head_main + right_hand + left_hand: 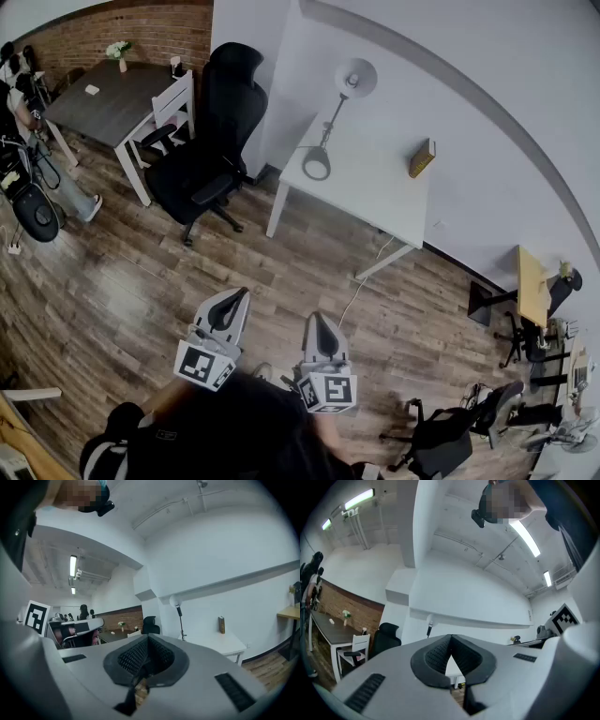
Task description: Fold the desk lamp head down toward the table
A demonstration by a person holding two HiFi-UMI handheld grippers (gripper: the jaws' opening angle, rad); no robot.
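The desk lamp (349, 84) stands upright on the white desk (370, 192) by the wall, its round head up and its ring base (317, 164) near the desk's left end. Both grippers hang well short of the desk, over the wood floor. My left gripper (236, 298) is shut and holds nothing, and so is my right gripper (316, 323). In the left gripper view the shut jaws (451, 637) point toward the far lamp (429, 626). In the right gripper view the shut jaws (147, 638) sit below the lamp (177, 607) and the desk (218, 645).
A book (421, 157) stands on the desk's right part. A black office chair (211, 141) is left of the desk, with a dark table (108, 101) and white chair (169, 112) beyond. A person (28, 178) is at far left. A wooden desk (531, 284) and chairs stand at right.
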